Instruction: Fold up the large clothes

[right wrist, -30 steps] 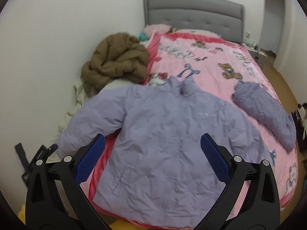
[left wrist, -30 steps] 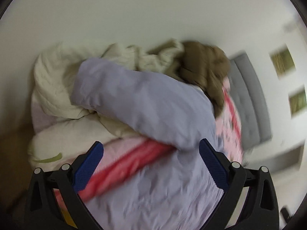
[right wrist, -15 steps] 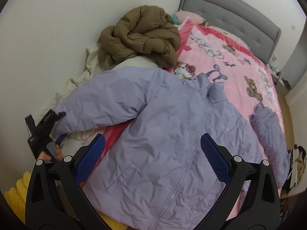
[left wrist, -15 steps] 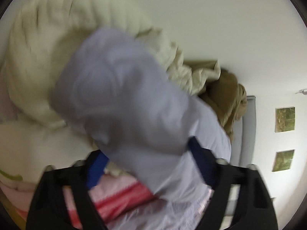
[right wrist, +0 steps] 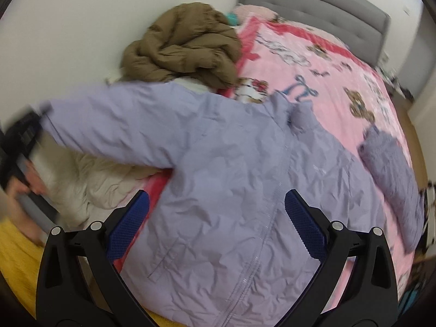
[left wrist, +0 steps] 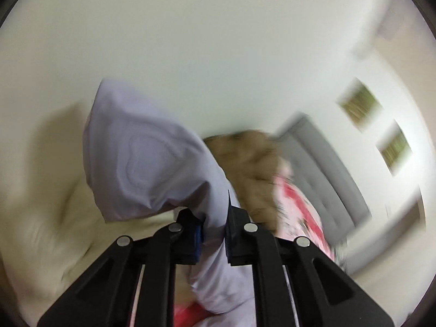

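Pinching one lilac jacket sleeve: left hand-held gripper | right hand-held gripper apart | one brown coat

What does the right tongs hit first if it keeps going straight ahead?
Most likely the purple jacket: the open right tongs points at its zipped front, spread on the pink blanket. How far off it is cannot be told.

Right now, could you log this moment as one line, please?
left gripper: shut on lilac jacket sleeve | right gripper: open above jacket
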`<action>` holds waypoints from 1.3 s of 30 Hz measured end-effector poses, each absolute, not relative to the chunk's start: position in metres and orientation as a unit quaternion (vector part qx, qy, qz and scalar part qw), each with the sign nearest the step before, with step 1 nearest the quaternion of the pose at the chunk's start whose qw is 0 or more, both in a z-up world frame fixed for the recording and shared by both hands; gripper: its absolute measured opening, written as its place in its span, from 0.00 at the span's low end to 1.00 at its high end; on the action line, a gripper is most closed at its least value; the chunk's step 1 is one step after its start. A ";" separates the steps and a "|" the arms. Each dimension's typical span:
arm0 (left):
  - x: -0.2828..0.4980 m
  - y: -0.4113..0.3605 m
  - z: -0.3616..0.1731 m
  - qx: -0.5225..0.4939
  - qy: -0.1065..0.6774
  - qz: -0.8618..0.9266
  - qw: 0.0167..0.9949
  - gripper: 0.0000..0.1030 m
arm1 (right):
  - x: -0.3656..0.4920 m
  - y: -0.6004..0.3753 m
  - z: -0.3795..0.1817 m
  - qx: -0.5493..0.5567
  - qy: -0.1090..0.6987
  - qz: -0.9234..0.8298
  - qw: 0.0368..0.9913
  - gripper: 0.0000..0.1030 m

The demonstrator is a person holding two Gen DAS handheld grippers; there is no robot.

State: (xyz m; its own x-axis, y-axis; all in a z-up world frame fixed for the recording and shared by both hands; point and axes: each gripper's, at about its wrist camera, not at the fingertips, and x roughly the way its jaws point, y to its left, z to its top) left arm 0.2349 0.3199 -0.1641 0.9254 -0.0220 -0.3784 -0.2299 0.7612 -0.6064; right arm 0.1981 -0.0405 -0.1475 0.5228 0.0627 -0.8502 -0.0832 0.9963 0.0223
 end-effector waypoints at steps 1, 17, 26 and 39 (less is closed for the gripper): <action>0.250 0.297 -0.141 -0.296 0.179 0.021 0.938 0.11 | 0.198 -0.055 -0.151 0.005 0.489 0.028 0.872 0.92; 0.292 -0.108 -0.268 0.161 0.300 -0.329 0.881 0.11 | 0.159 -0.294 -0.229 0.175 0.423 -0.230 0.859 0.92; 0.258 -0.160 -0.356 0.245 0.323 -0.332 0.852 0.13 | 0.204 -0.327 -0.262 0.226 0.422 -0.109 0.871 0.92; 0.208 -0.099 -0.331 0.263 0.320 -0.365 0.834 0.23 | 0.285 -0.293 -0.305 0.259 0.541 0.022 0.800 0.54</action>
